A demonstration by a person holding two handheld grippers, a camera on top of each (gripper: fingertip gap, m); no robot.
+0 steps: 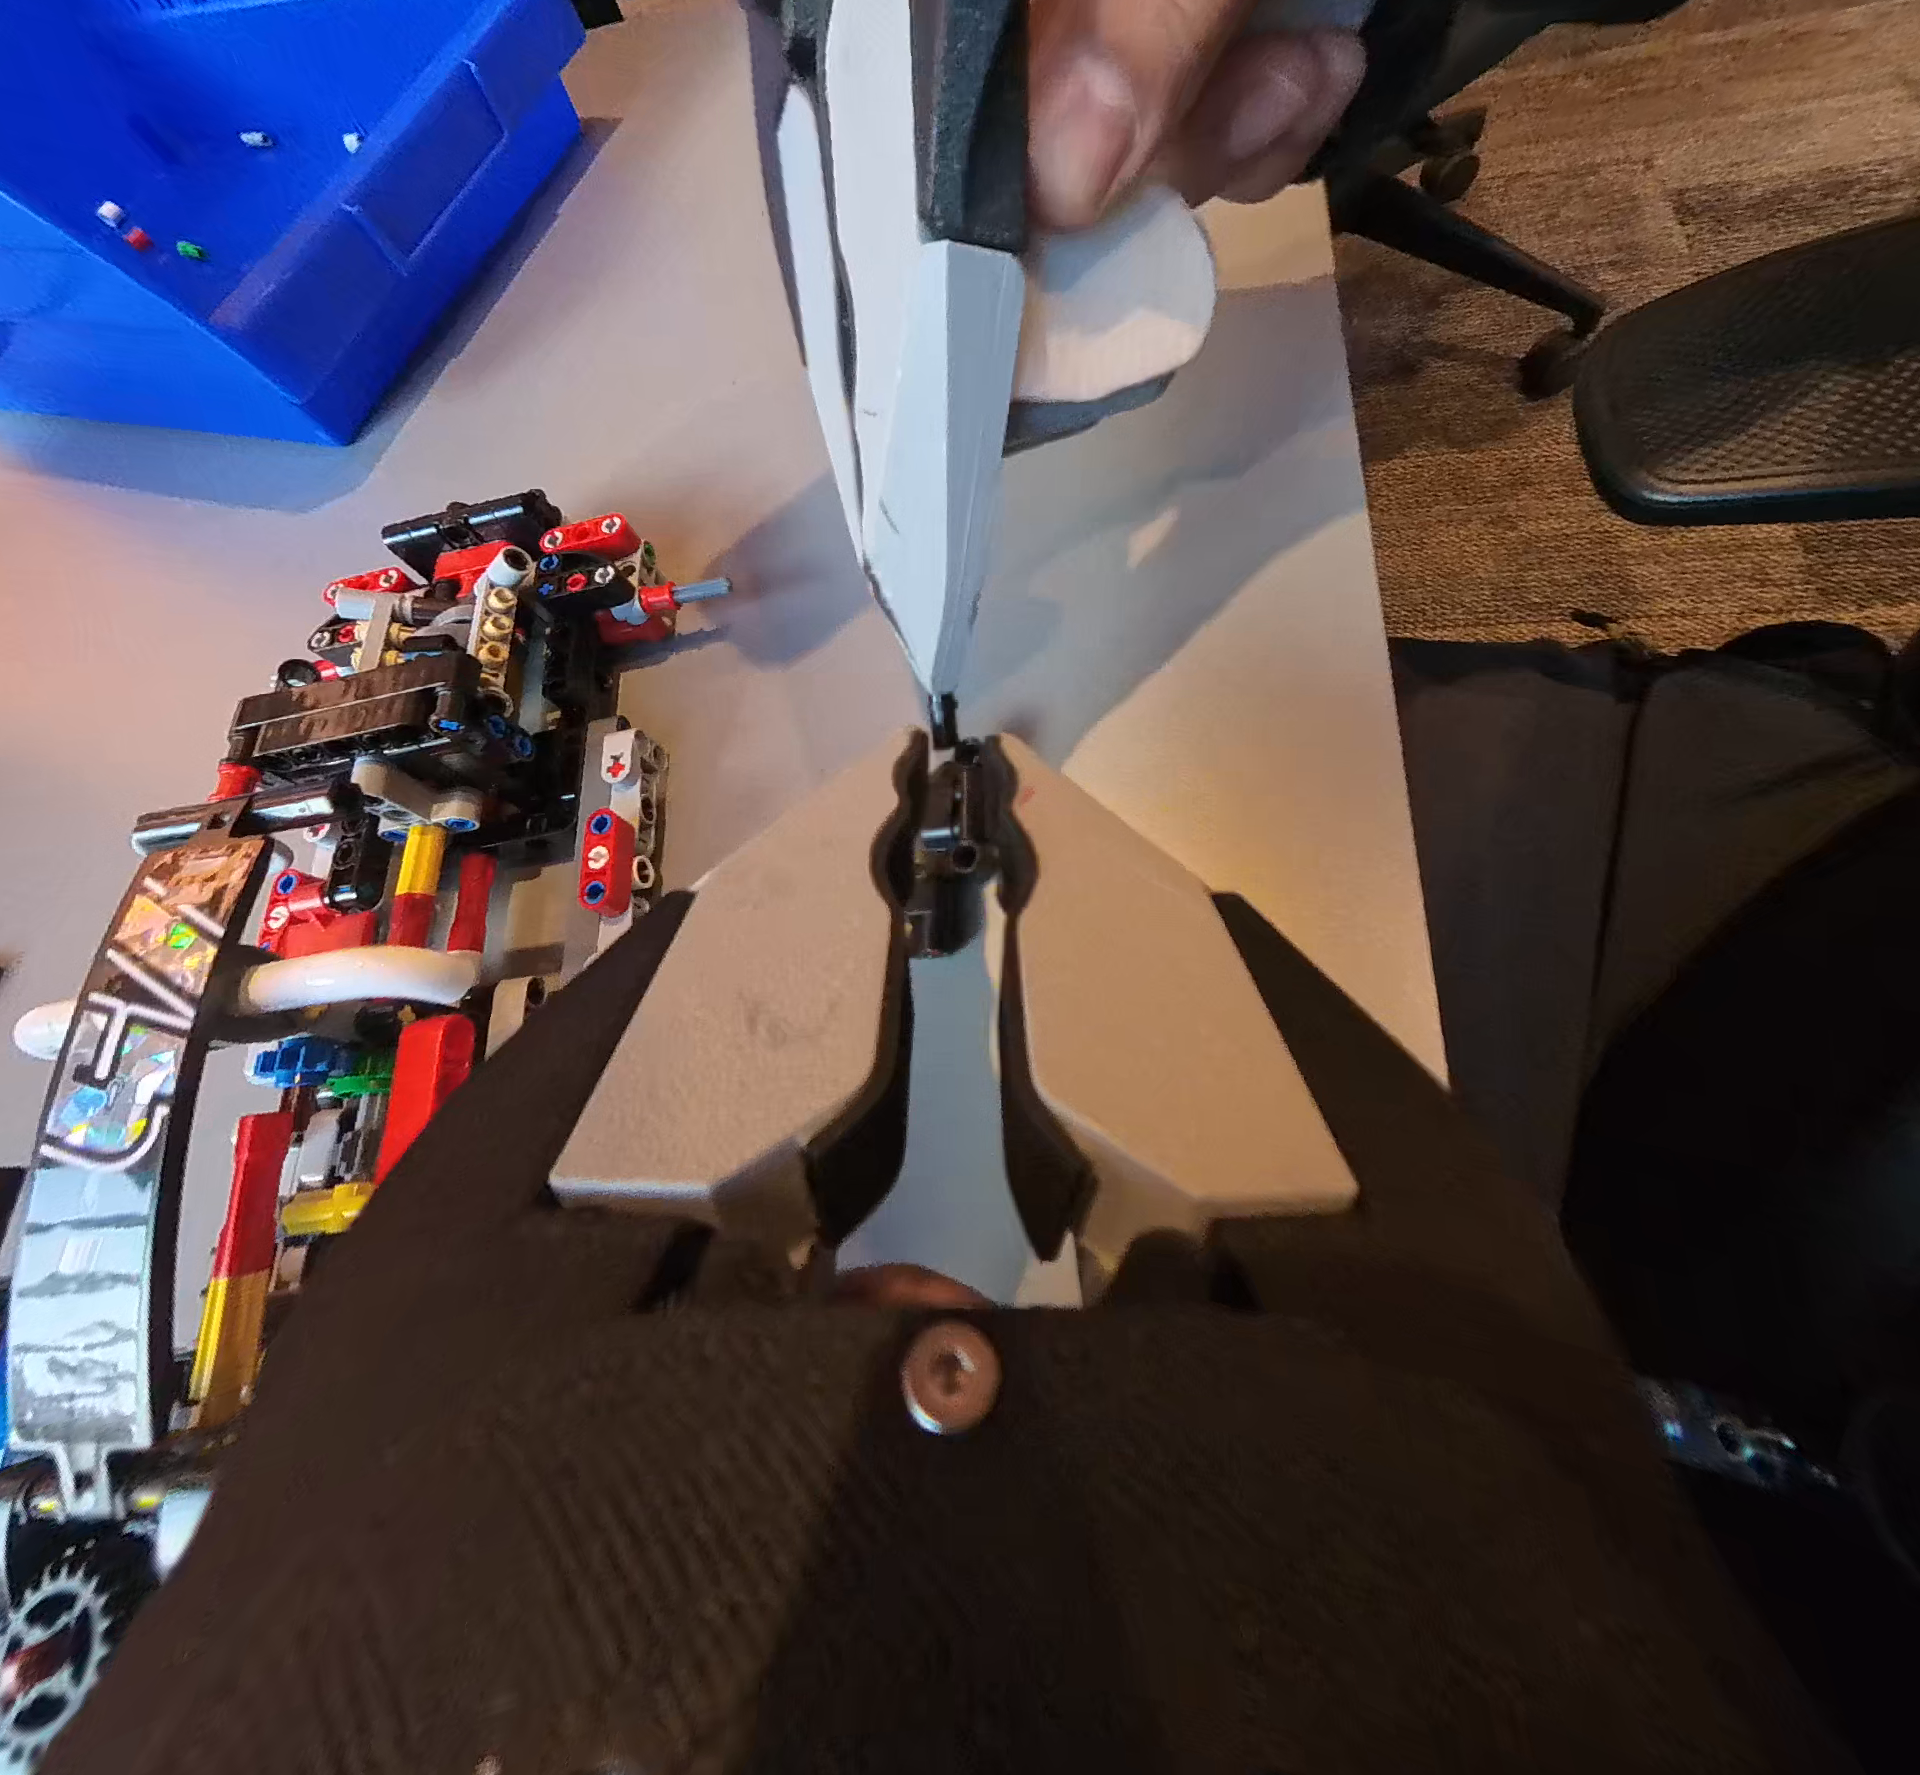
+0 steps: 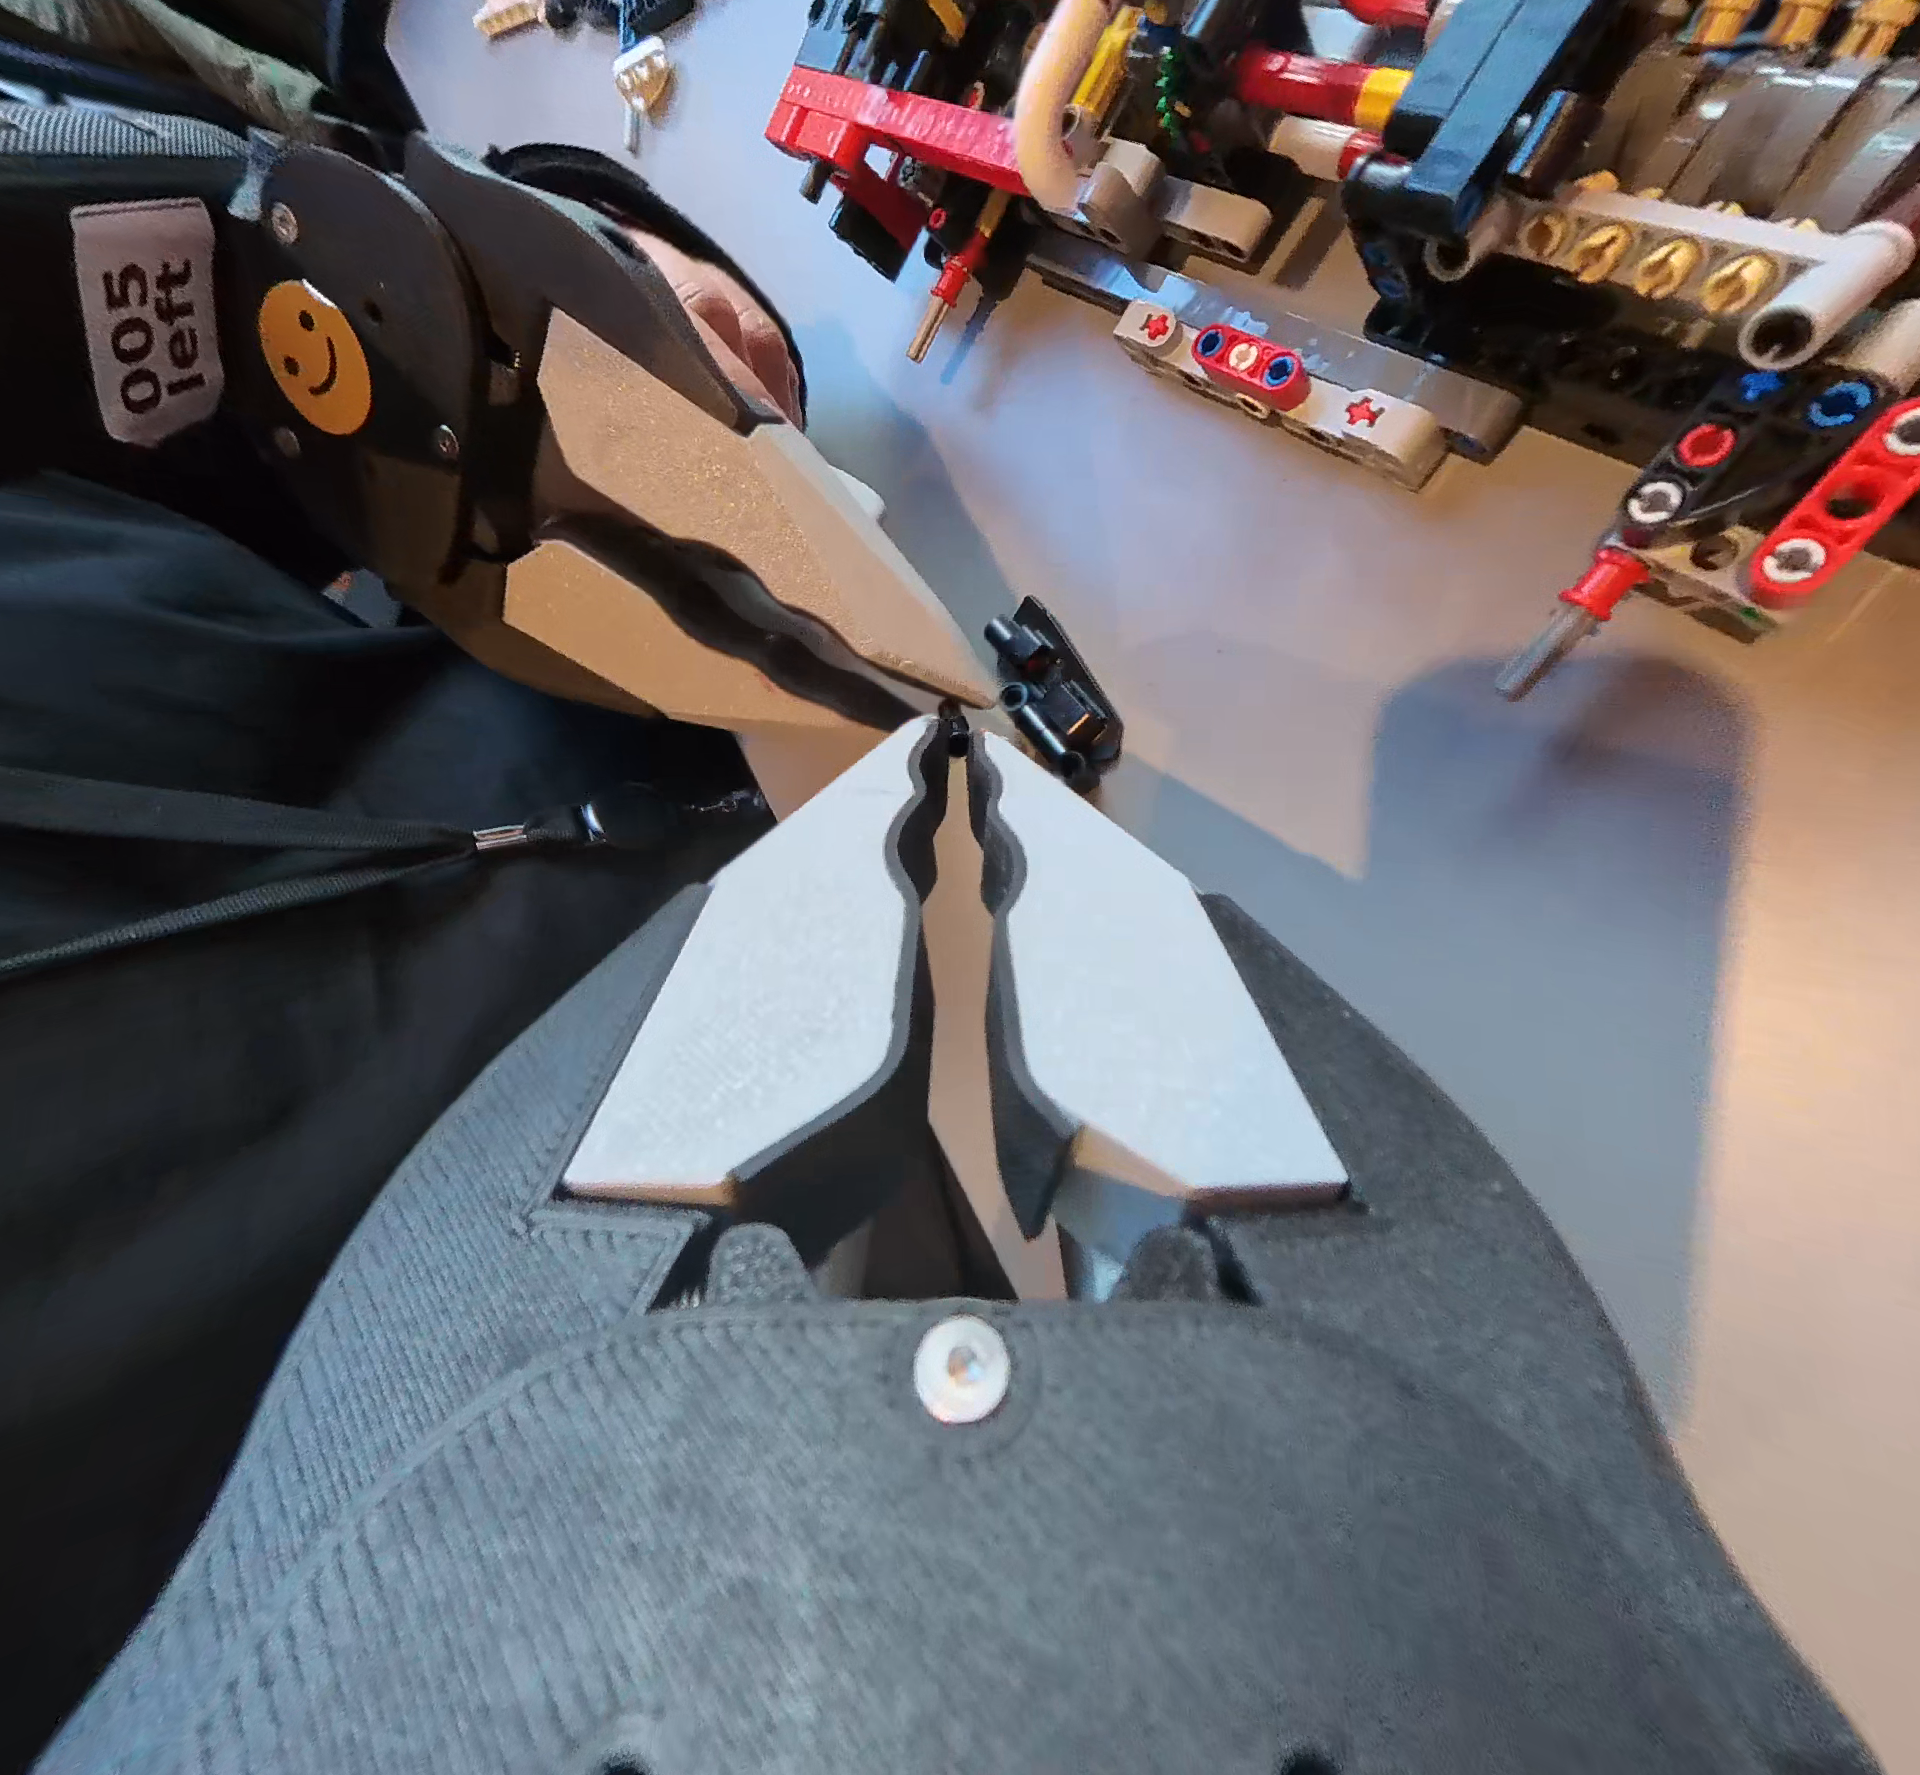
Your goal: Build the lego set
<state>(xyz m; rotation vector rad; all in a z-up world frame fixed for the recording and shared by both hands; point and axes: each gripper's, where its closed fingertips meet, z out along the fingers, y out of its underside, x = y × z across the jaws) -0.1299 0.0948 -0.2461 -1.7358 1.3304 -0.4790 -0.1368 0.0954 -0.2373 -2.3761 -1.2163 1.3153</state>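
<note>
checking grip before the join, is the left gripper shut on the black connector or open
Shut: the left gripper clamps the black connector between its fingertips.

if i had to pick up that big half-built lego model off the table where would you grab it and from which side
Probably the long black beam across the lego model, closing on its two flat long faces from above. It looks rigid and stands proud of the parts around it. I would avoid the thin red-tipped axle sticking out sideways and the curved white tube, which look likelier to pop loose.
</note>
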